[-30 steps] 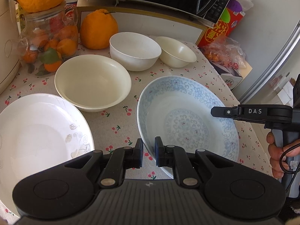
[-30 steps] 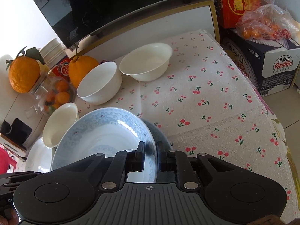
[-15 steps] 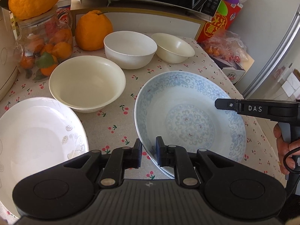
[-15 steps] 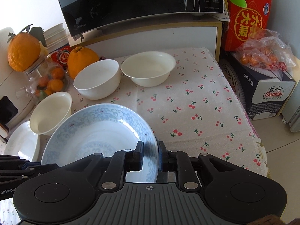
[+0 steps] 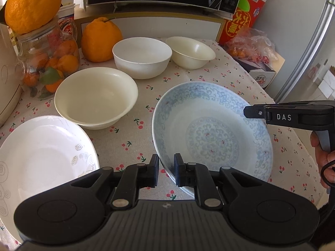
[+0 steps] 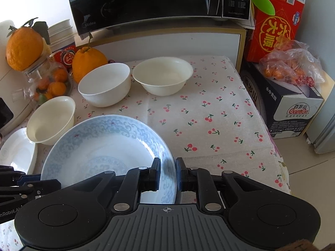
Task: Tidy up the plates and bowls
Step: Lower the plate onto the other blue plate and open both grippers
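A blue-patterned plate (image 5: pixel 211 133) is held above the cherry-print tablecloth (image 5: pixel 230 77), tilted. My left gripper (image 5: pixel 166 170) is shut on its near-left rim. My right gripper (image 6: pixel 168 174) is shut on its right rim (image 6: pixel 165 167), and it shows at the right in the left wrist view (image 5: pixel 251 111). A white plate (image 5: pixel 41 161) lies at the left. A cream bowl (image 5: pixel 94 96) sits beside it. A white bowl (image 5: pixel 142 56) and a second cream bowl (image 5: pixel 191 51) stand farther back.
A large orange (image 5: pixel 100 39) and a glass jar of small oranges (image 5: pixel 46 62) stand at the back left. A black microwave (image 6: pixel 159 2) sits on a shelf behind. A red box (image 6: pixel 274 25) and a bag of fruit (image 6: pixel 291 64) are off the table's right edge.
Both grippers, still shut on the blue plate, have carried it a little nearer and higher. The views have tilted up, showing more of the microwave and back wall.
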`<state>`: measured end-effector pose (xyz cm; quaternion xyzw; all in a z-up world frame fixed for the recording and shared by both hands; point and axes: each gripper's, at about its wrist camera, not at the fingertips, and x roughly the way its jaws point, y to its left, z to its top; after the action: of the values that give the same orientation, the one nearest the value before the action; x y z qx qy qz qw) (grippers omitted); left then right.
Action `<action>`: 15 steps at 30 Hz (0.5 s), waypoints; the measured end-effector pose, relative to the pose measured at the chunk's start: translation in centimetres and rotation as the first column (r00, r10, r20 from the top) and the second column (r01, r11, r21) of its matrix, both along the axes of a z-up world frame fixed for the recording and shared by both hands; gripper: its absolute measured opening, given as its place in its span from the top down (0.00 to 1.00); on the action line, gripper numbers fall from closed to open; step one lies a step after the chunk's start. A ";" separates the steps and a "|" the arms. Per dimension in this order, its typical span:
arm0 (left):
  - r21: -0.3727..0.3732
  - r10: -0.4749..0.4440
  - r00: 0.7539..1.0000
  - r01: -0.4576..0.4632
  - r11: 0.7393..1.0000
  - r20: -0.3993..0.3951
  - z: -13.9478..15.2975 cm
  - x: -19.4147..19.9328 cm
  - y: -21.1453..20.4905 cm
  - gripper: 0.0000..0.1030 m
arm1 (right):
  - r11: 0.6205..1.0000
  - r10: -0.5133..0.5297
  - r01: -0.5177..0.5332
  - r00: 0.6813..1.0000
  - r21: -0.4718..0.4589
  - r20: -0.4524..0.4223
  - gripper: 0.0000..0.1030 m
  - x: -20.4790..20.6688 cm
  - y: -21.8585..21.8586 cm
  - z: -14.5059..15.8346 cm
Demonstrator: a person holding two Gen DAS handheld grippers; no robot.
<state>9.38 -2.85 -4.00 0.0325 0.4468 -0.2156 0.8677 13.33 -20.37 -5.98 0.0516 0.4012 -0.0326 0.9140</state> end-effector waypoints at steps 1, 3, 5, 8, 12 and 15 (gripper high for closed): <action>0.002 0.000 1.000 0.000 1.000 0.001 0.0 0.1 0.0 0.87 | 1.000 0.001 -0.001 1.000 -0.015 -0.002 0.84 0.0 0.1 -0.1; 0.014 -0.005 1.000 0.005 1.000 0.009 0.0 -0.1 -0.2 0.87 | 0.999 0.007 -0.007 1.000 -0.035 -0.002 0.84 -0.1 0.2 -0.1; 0.023 -0.011 1.000 0.010 1.000 0.016 0.0 -0.1 -0.3 0.87 | 0.999 0.009 -0.009 1.000 -0.043 -0.003 0.84 -0.1 0.3 -0.1; 0.032 -0.018 1.000 0.017 0.999 0.025 0.0 -0.2 -0.4 0.87 | 0.999 0.007 -0.008 1.000 -0.043 -0.008 0.85 0.0 0.3 -0.1; 0.032 -0.029 0.999 0.028 0.999 0.025 -0.1 0.0 -0.3 0.86 | 0.999 0.001 -0.002 1.000 -0.052 -0.013 0.85 0.1 0.3 0.0; 0.022 -0.041 0.999 0.041 0.999 0.019 0.0 0.1 -0.1 0.86 | 0.999 -0.011 0.010 1.000 -0.032 -0.018 0.82 0.1 0.2 0.0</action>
<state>9.49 -2.96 -4.04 0.0532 0.4399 -0.2281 0.8669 13.48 -20.21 -5.98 0.0389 0.4086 -0.0443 0.9108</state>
